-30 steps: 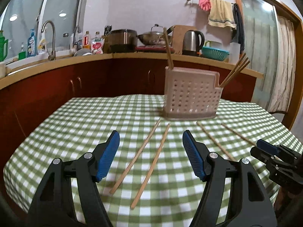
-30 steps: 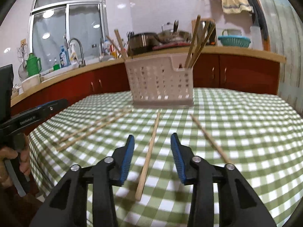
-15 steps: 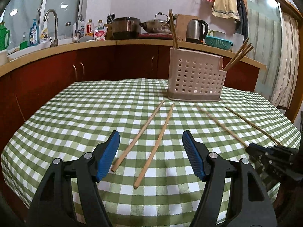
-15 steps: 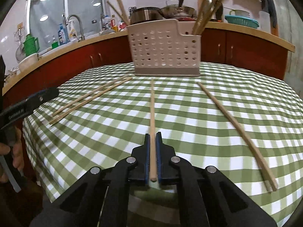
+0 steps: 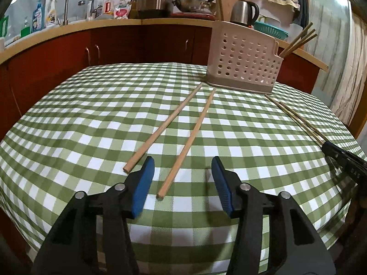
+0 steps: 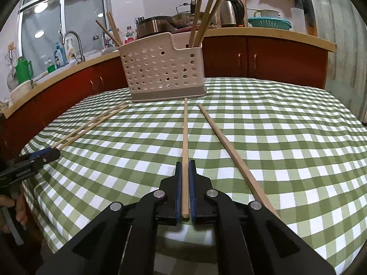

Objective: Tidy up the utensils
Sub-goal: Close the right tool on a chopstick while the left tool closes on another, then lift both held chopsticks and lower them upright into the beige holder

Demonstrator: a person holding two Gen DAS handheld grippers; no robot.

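Observation:
Two wooden chopsticks lie side by side on the green checked tablecloth point(image 5: 91, 119). The near end of the right-hand chopstick point(image 5: 183, 151) lies between the blue pads of my left gripper point(image 5: 182, 176). Its jaws are closing and stand apart from the stick. The left-hand chopstick point(image 5: 160, 133) ends just outside the left pad. My right gripper point(image 6: 185, 167) is shut on another chopstick point(image 6: 185, 133) that points at the perforated beige utensil holder point(image 6: 162, 68). A loose chopstick point(image 6: 229, 146) lies just to its right. Several chopsticks stand in the holder point(image 5: 243, 61).
The table's rounded edge falls away close in front of both grippers. A red cabinet with a counter point(image 5: 114, 25) curves behind it, bearing a kettle point(image 5: 243, 11), pots and a sink tap. A hand point(image 6: 13, 208) grips the left tool's handle at the left edge.
My left gripper has sunk toward the table and its jaws have narrowed around the right-hand chopstick's end. My right gripper went from open to shut on its chopstick and moved lower and closer.

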